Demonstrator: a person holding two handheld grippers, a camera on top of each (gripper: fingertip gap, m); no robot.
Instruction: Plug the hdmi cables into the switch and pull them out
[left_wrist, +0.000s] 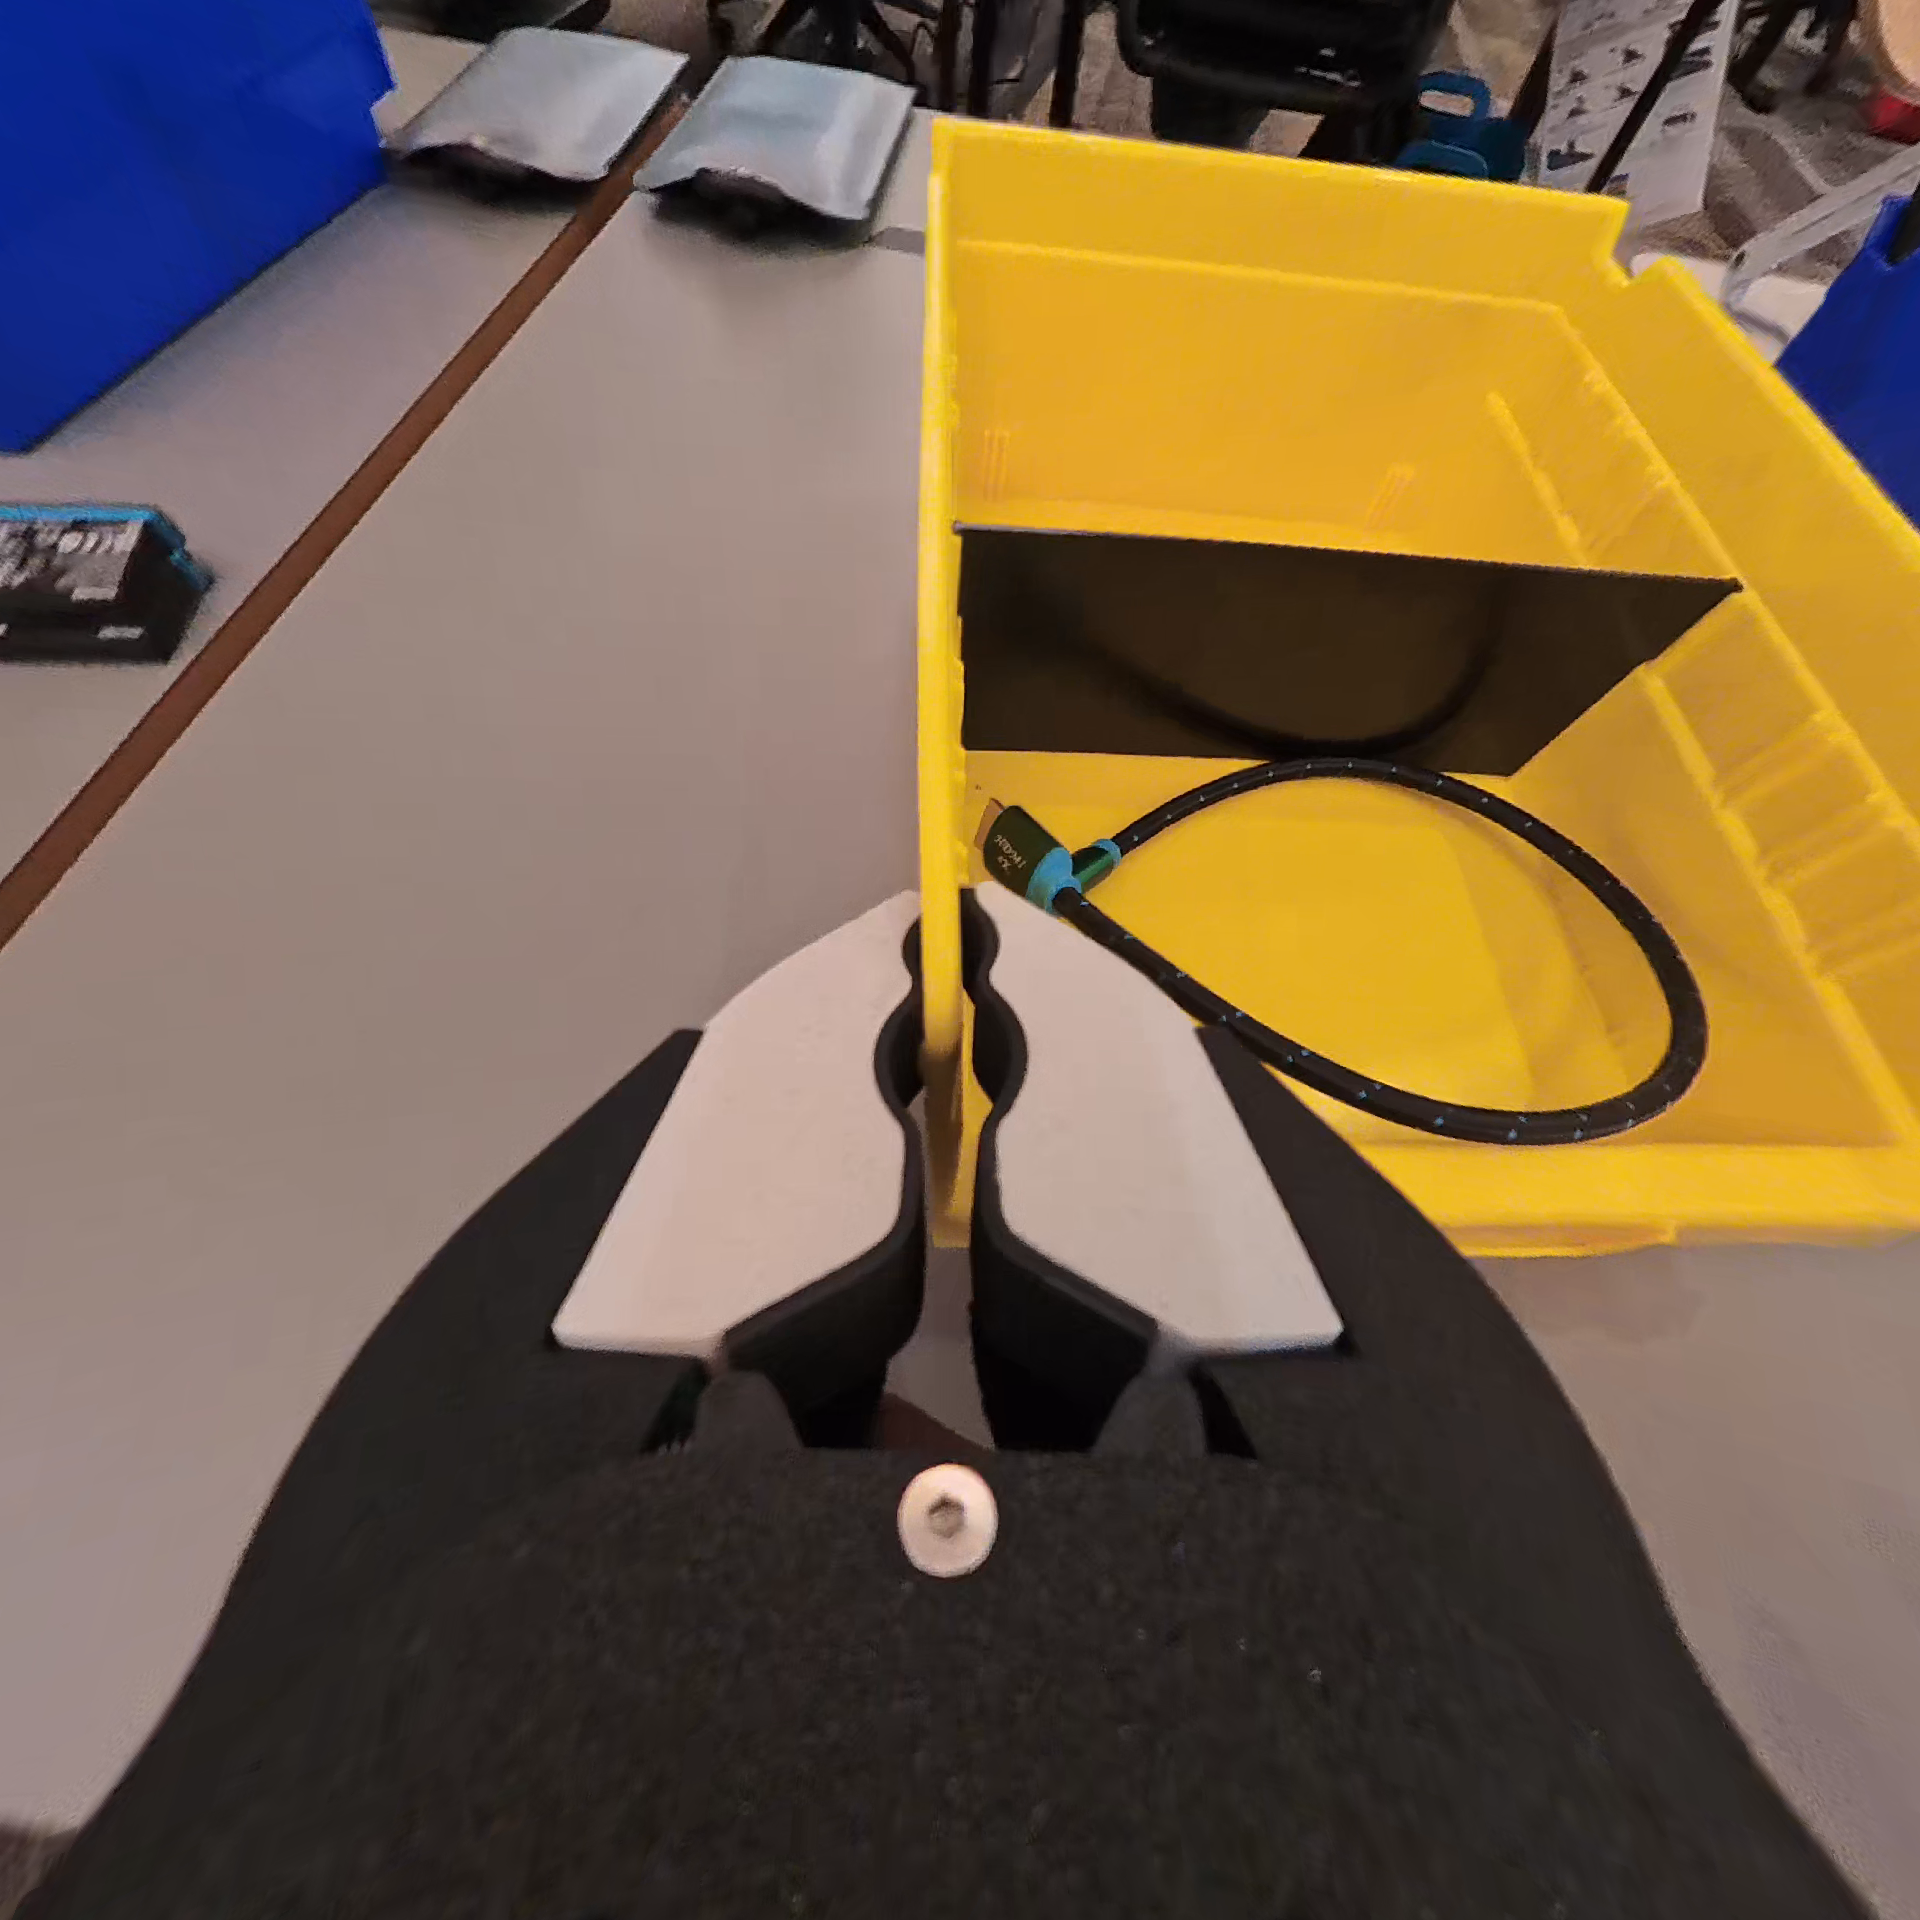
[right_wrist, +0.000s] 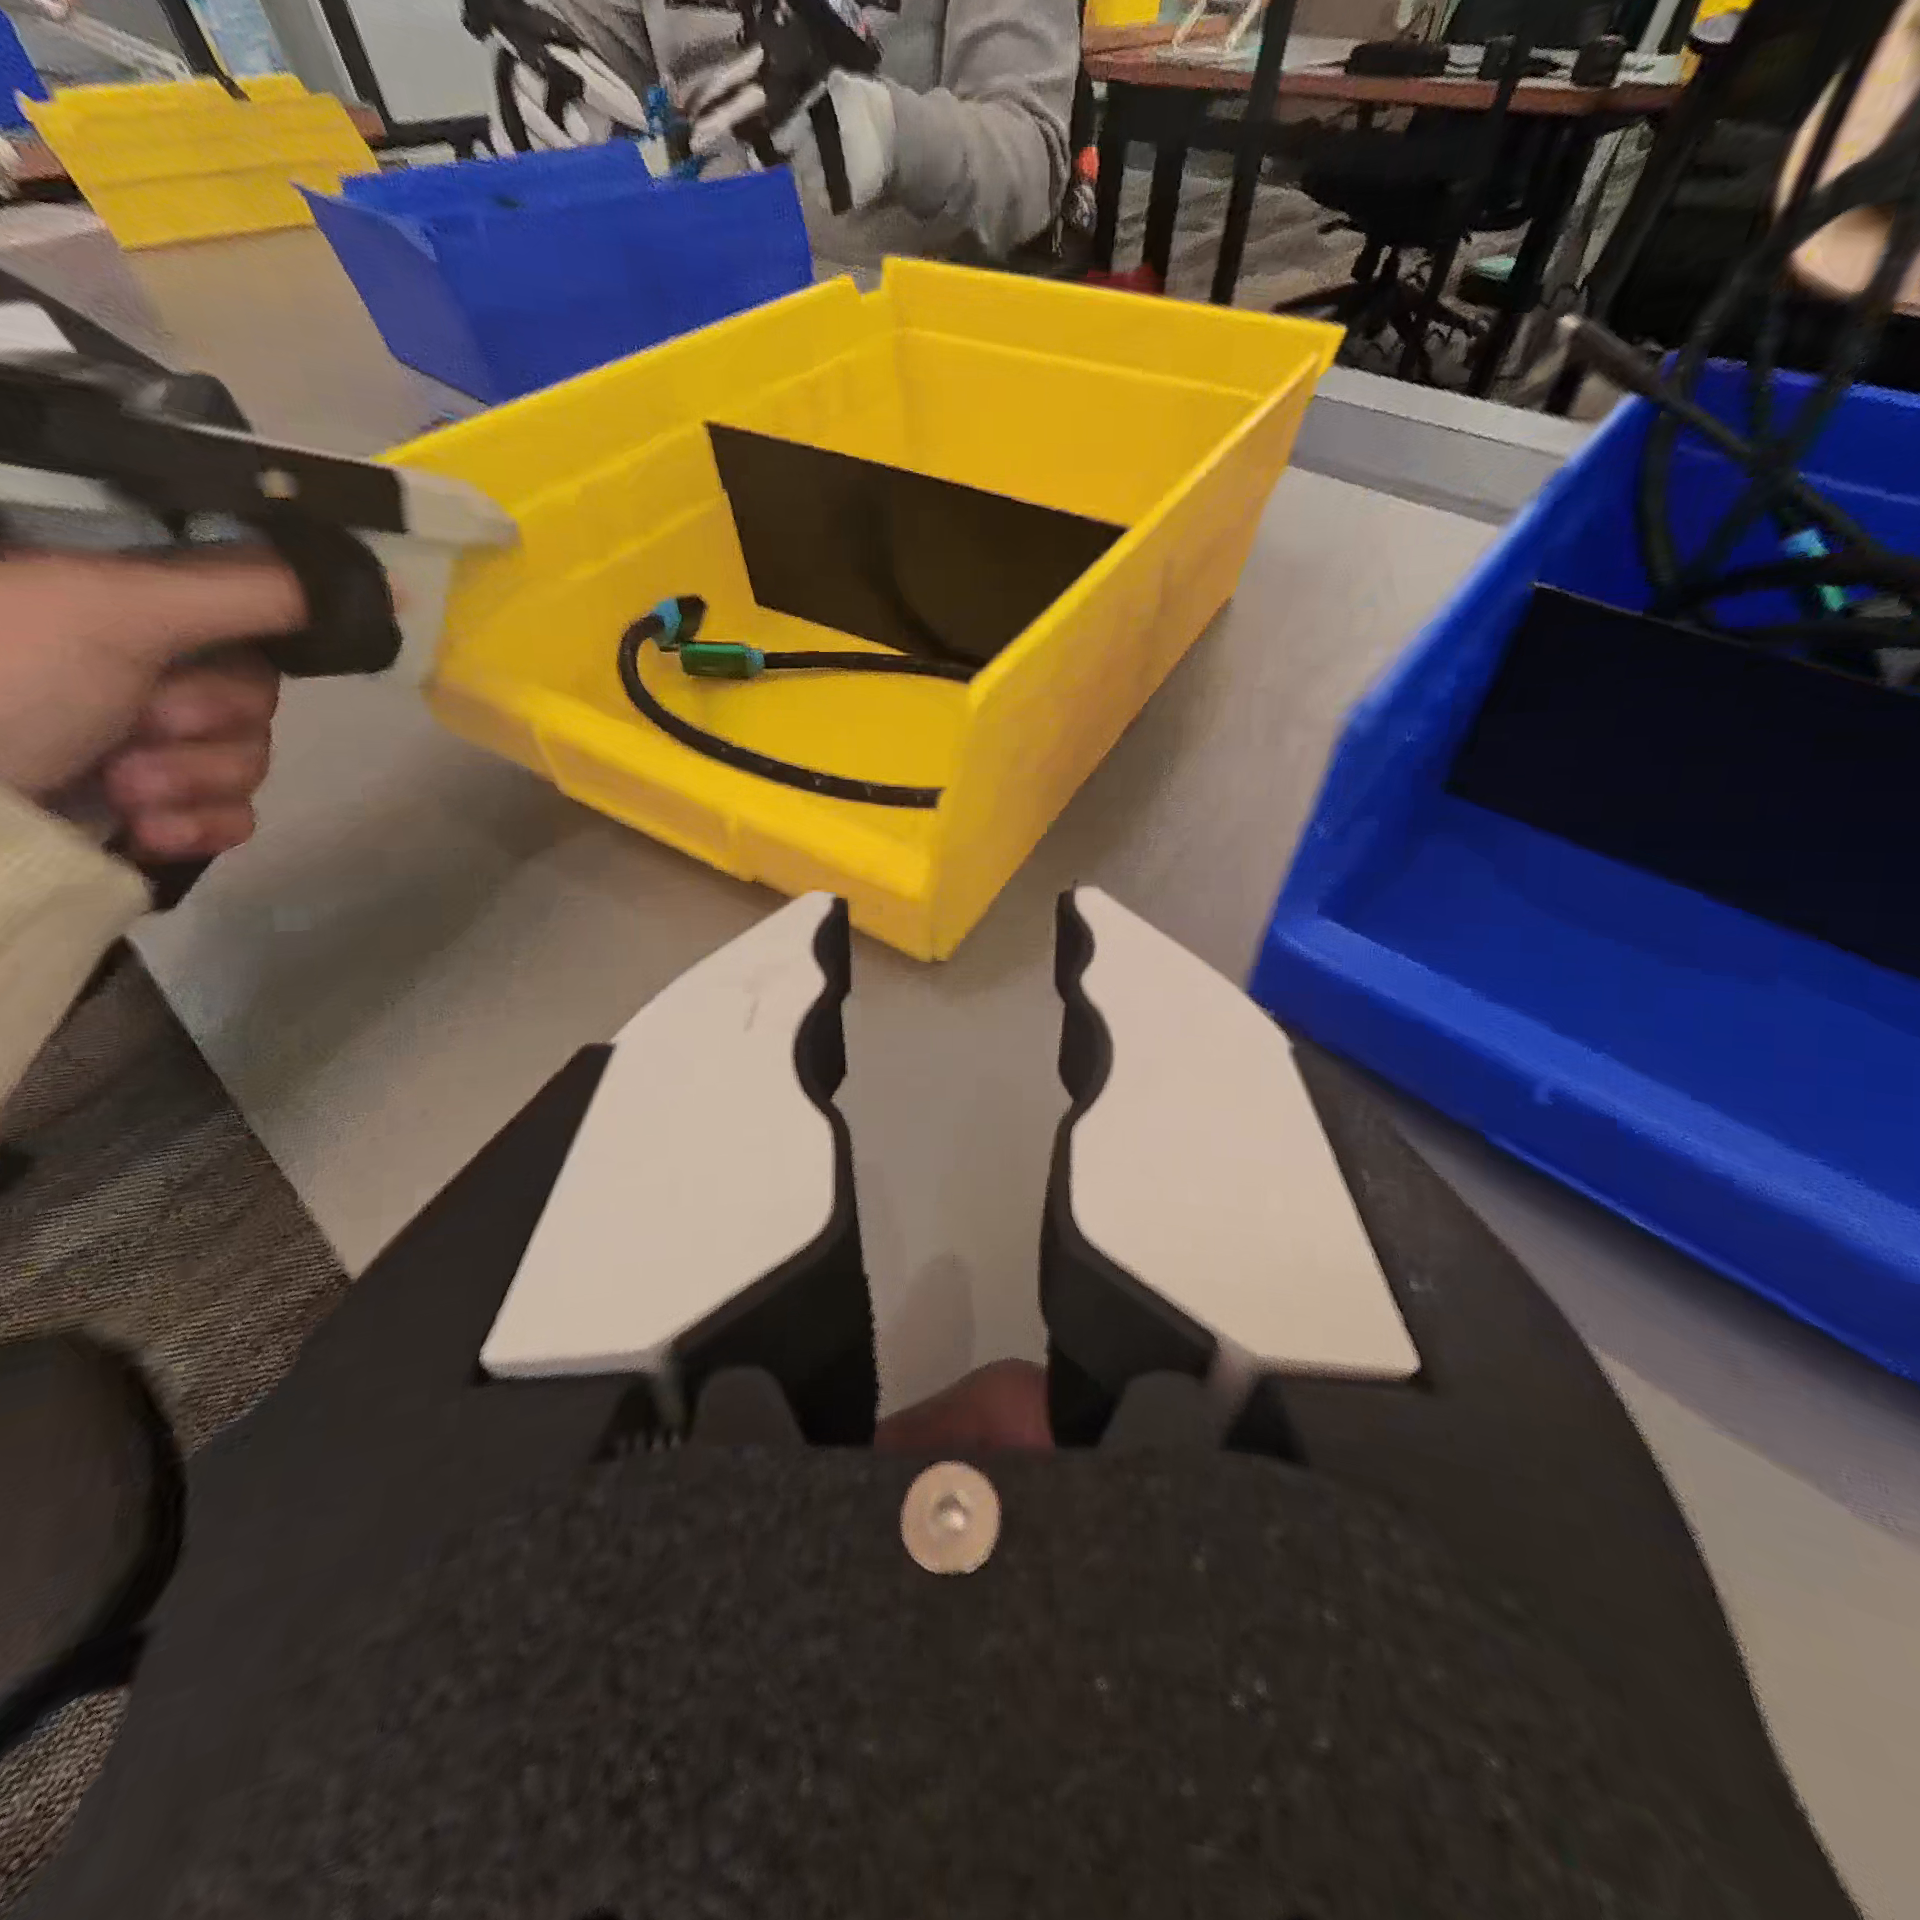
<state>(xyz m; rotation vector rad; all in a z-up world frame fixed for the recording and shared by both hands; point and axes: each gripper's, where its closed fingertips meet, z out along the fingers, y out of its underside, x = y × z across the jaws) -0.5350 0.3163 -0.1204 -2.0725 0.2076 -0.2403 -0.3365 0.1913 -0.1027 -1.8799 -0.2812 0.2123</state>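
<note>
My left gripper (left_wrist: 943, 904) is shut on the left side wall of a yellow bin (left_wrist: 940, 623); the wall's rim runs between both pads. In the bin lies a black braided HDMI cable (left_wrist: 1683, 997), looped, with a green plug (left_wrist: 1023, 852) near that wall. A black divider (left_wrist: 1299, 644) crosses the bin. In the right wrist view the left gripper (right_wrist: 457, 520) sits at the yellow bin's (right_wrist: 1091, 644) left rim, and the cable (right_wrist: 748, 764) and plugs (right_wrist: 717, 657) lie inside. My right gripper (right_wrist: 954, 914) is open and empty above the table, just before the bin's near corner.
A blue bin (right_wrist: 1558, 1039) with dark cables stands at the right. Another blue bin (right_wrist: 582, 260) and a yellow bin (right_wrist: 197, 156) stand behind, with a person beyond. Grey pouches (left_wrist: 540, 104) and a black box (left_wrist: 94, 582) lie on the table at the left. Tip to tip, the grippers are about 25 centimetres apart.
</note>
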